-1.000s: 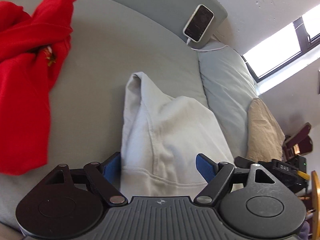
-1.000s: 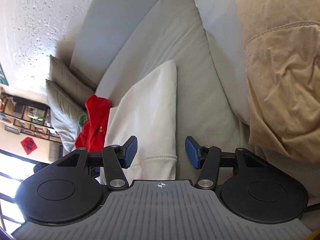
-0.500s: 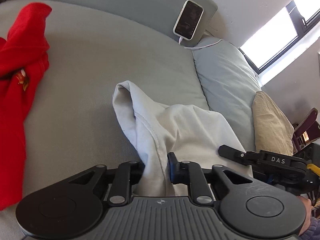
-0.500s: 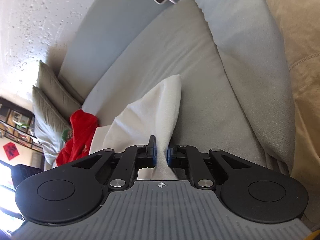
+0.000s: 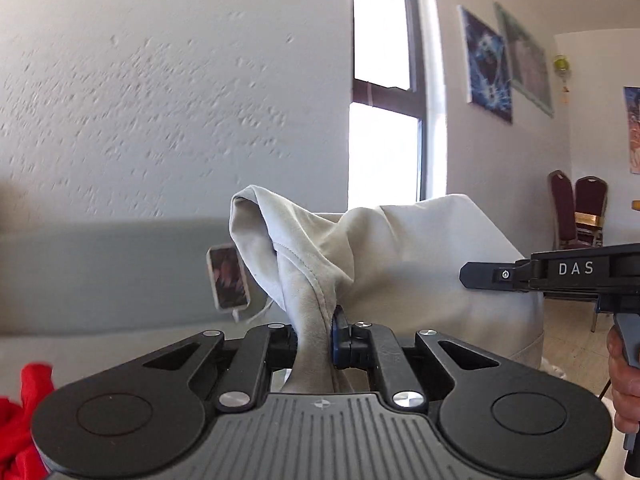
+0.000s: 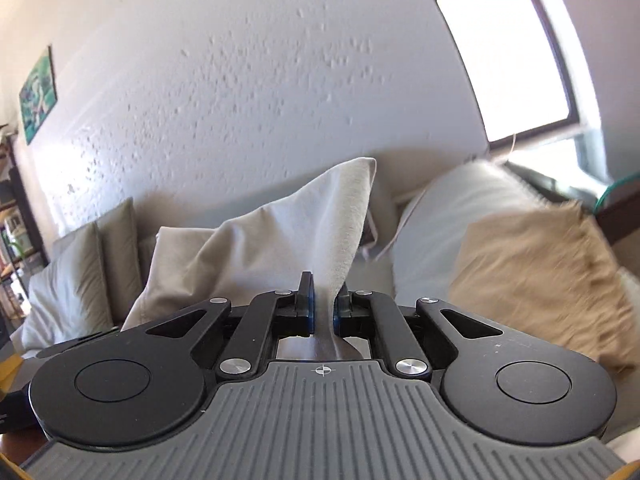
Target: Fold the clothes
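**Garment held up by both grippers**

The left hand-held gripper [image 5: 316,336] pinches a bunched edge of the pale garment [image 5: 400,256]; the right hand-held gripper [image 6: 323,312] clamps another corner. The garment hangs raised above the sofa [image 5: 100,256], a red garment [image 5: 24,412] lying lower left.

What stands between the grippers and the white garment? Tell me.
Nothing visible. The left gripper and the right gripper are each shut on the white garment, fabric pinched directly between the pads, and it hangs lifted between them.
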Motion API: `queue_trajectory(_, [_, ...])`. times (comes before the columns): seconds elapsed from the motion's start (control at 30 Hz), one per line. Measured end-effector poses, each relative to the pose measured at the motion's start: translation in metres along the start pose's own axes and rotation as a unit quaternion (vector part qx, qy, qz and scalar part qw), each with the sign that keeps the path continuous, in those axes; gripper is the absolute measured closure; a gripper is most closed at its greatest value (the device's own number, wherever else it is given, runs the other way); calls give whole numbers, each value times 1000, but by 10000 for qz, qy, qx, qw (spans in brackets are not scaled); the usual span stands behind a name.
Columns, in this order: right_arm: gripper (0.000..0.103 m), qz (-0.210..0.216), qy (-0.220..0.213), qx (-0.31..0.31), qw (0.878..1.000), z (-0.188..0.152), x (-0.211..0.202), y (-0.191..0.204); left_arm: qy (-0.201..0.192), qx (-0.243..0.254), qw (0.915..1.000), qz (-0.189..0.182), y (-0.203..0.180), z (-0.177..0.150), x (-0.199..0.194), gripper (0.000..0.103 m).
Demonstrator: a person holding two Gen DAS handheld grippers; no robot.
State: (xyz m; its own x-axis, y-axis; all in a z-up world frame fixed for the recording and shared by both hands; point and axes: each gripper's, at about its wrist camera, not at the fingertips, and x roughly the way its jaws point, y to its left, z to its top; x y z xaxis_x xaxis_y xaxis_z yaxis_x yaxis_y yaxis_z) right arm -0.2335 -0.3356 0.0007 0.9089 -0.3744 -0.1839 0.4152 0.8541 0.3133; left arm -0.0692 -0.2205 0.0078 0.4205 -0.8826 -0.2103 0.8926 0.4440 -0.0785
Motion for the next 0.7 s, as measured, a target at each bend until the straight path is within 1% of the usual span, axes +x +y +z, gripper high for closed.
queue_trajectory(0.07, [95, -226, -399, -169, 9988, 15, -17, -8, -345, 215, 9990, -159, -23, 12, 2, 94])
queue_trajectory(0.1, [95, -341, -505, -199, 9979, 23, -22, -14, -401, 218, 9986, -261, -31, 18, 9, 94])
queue_trajectory(0.17, [95, -558, -573, -153, 9967, 37, -24, -31, -234, 20, 9985, -491, -41, 27, 39, 94])
queue_trajectory(0.27, [95, -799, -501, 124, 9955, 56, -16, -64, -85, 103, 9978, -652, -62, 36, 76, 94])
queue_trajectory(0.33, [95, -915, -431, 306, 9944, 68, -7, -86, 36, 28, 9972, -745, -70, 43, 99, 94])
queue_trajectory(0.4, [95, -1078, -318, 342, 9931, 78, 4, -108, 208, -79, 9966, -797, -76, 50, 122, 95])
queue_trajectory(0.47, [95, -1145, -124, 400, 9925, 87, 23, -129, 390, -153, 9961, -782, -80, 54, 148, 95])
queue_trajectory(0.53, [95, -1194, 179, 612, 9908, 93, 46, -154, 563, -204, 9954, -747, -80, 56, 173, 95])
queue_trajectory(0.63, [95, -1235, 475, 896, 9871, 94, 83, -187, 911, -316, 9929, -700, -71, 50, 206, 95])
queue_trajectory(0.7, [95, -1284, 679, 1057, 9837, 91, 108, -208, 1223, -314, 9905, -552, -68, 39, 227, 94])
